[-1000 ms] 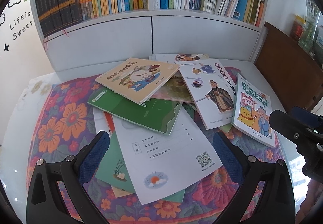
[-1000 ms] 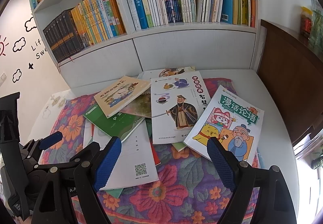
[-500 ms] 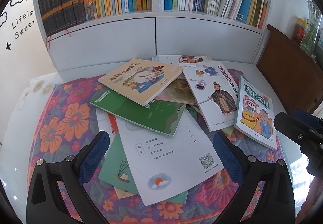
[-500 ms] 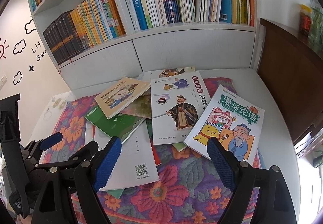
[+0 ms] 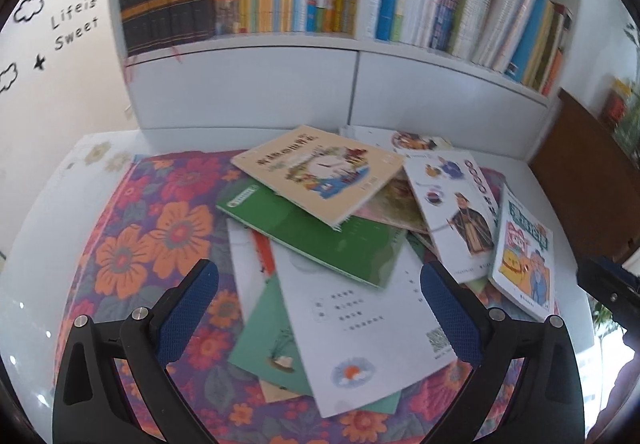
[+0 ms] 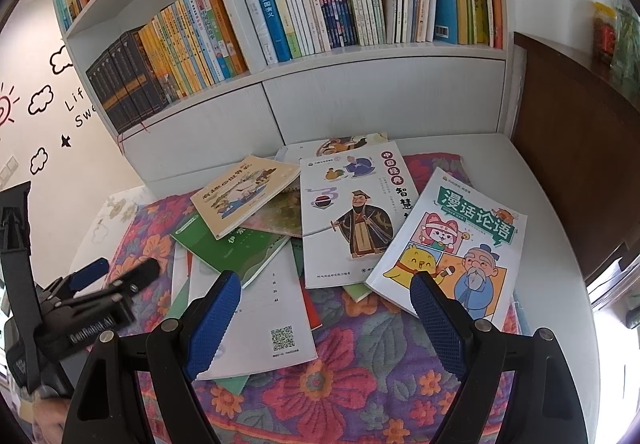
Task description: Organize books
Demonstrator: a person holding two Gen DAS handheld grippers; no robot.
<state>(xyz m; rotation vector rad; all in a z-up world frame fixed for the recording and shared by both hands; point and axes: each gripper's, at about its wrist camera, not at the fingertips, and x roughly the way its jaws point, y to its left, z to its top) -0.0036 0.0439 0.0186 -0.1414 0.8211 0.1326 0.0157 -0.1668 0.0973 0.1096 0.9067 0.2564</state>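
Note:
Several thin books lie in a loose heap on a flowered cloth (image 5: 160, 228). A tan picture book (image 5: 320, 172) tops a green book (image 5: 316, 236). Below them lies a white booklet with a QR code (image 5: 360, 324). A white book with a robed figure (image 6: 352, 216) and a cartoon book with green title (image 6: 452, 244) lie to the right. My left gripper (image 5: 320, 316) hovers open over the white booklet. My right gripper (image 6: 326, 324) hangs open above the heap's near edge, empty. The left gripper (image 6: 104, 280) also shows in the right wrist view.
A white bookshelf (image 6: 360, 56) packed with upright books stands behind the white tabletop (image 6: 540, 236). A brown wooden panel (image 6: 580, 148) borders the right side. A wall with cloud decals (image 5: 48, 56) is at the left. Jars (image 6: 608, 32) sit atop the panel.
The left wrist view has swung right and closer, so the heap sits further right and the view is blurred. The left gripper has come forward in the right wrist view. The books lie as before.

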